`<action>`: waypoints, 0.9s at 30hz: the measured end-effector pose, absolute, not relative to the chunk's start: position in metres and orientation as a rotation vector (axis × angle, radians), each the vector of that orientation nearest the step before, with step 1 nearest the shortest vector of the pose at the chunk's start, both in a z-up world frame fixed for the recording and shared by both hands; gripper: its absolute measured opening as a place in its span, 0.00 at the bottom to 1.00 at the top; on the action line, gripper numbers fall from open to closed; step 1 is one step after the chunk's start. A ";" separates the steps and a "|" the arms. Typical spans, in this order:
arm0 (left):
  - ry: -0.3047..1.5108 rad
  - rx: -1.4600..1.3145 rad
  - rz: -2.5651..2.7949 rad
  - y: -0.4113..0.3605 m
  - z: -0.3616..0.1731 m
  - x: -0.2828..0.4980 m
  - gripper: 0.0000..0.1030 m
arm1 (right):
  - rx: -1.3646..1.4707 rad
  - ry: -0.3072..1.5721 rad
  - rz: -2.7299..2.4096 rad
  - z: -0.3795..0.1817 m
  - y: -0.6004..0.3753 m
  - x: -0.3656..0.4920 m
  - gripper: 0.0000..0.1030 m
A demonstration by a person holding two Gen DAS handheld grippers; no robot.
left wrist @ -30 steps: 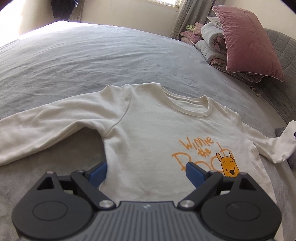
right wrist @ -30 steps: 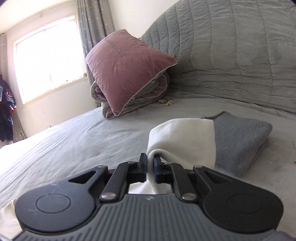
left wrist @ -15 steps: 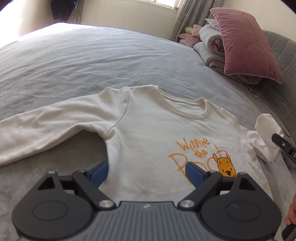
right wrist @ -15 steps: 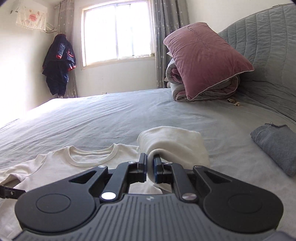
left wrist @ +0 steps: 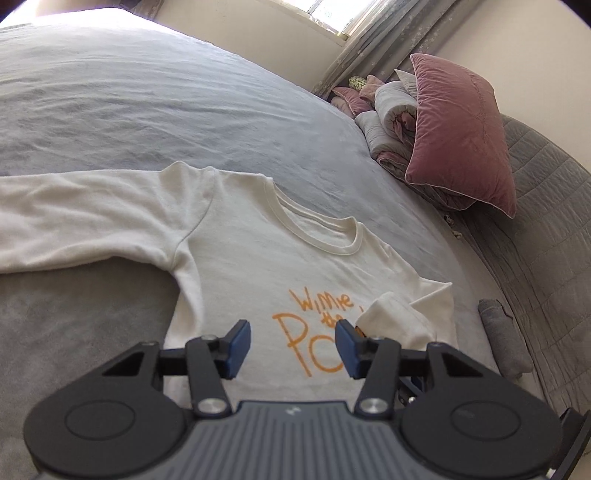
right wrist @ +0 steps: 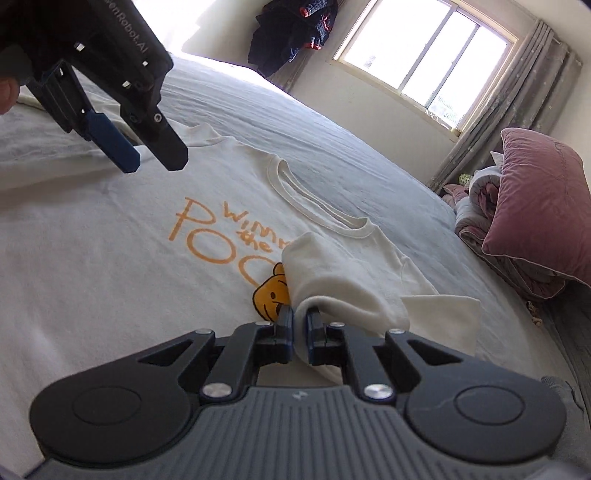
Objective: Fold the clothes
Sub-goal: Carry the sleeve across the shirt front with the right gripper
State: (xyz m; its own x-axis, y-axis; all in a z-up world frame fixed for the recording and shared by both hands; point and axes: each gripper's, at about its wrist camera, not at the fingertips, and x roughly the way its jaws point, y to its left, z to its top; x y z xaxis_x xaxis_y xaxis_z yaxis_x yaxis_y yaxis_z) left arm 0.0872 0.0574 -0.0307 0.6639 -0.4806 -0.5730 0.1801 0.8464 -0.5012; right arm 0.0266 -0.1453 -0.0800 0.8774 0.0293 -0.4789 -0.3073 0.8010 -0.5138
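Clamping sleeve (right wrist: 343,280) over shirt (right wrist: 110,236): right hand-held gripper (right wrist: 300,325); left hand-held gripper (left wrist: 291,345) closing, empty.

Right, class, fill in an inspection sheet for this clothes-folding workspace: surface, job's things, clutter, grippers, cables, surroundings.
Surface: grey bed sheet, lightly wrinkled.
Job's things: cream sweatshirt lies face up with an orange print; one sleeve is spread out flat, the other sleeve is folded over the chest.
Clutter: folded grey cloth beside the sweatshirt.
Grippers: right gripper is shut on the folded sleeve; left gripper hovers above the hem, jaws closing, nothing between them.
Cables: nothing seen.
Surroundings: pink pillow on rolled bedding, grey headboard, window, dark jacket hanging.
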 end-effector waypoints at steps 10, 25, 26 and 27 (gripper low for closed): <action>0.851 -0.695 -0.612 0.052 -0.056 0.096 0.70 | -0.914 0.361 0.243 -0.090 -0.131 -0.001 0.10; 0.895 -1.099 -0.630 0.065 -0.098 0.096 0.82 | -1.062 0.336 0.294 -0.096 -0.131 -0.005 0.11; 0.893 -1.092 -0.629 0.064 -0.097 0.096 0.82 | -1.064 0.335 0.295 -0.096 -0.131 -0.006 0.12; 0.891 -1.085 -0.629 0.064 -0.096 0.096 0.82 | -1.067 0.333 0.295 -0.095 -0.130 -0.008 0.14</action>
State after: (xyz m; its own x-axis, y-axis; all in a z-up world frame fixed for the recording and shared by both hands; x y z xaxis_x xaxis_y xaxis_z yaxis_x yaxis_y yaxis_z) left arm 0.0964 0.0637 -0.0959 0.5141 -0.8035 -0.3000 0.0136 0.3574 -0.9339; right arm -0.0076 -0.1297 -0.0953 0.9117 0.0751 -0.4039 -0.3921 0.4526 -0.8009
